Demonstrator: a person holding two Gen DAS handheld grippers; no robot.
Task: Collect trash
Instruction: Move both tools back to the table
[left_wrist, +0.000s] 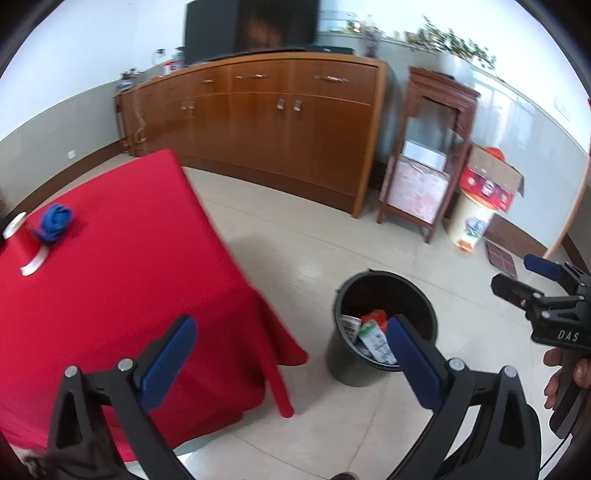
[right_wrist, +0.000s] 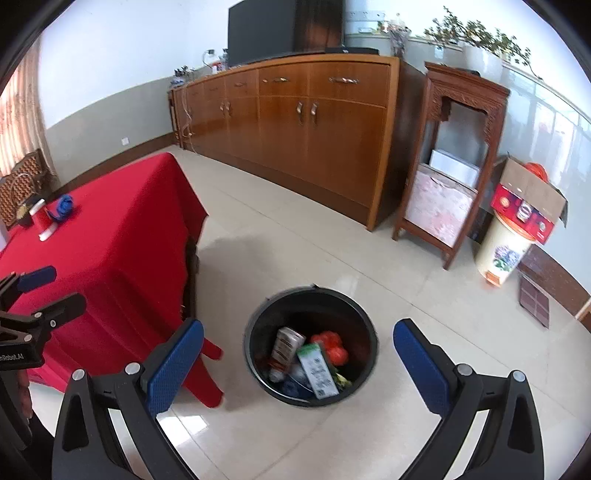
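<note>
Left claw (left_wrist: 290, 343) spread wide, nothing between its blue pads, held above the corner of the red-draped surface (left_wrist: 110, 280) and the tiled floor; right claw (right_wrist: 298, 349) likewise gaping and empty, poised directly over the black bin (right_wrist: 255, 325); inside the bin, a white-and-green carton (right_wrist: 318, 371), a brown-and-white carton (right_wrist: 284, 349) at its 10 o'clock, red-orange wrapping (right_wrist: 330, 345) at 1 o'clock; bin standing on the floor just beside the draped corner; back on the surface, at roughly 10 o'clock from the bin, a crumpled blue scrap (left_wrist: 55, 221) touching a toppled red cup (left_wrist: 26, 243); wooden sideboard (right_wrist: 295, 129) along the far wall.
</note>
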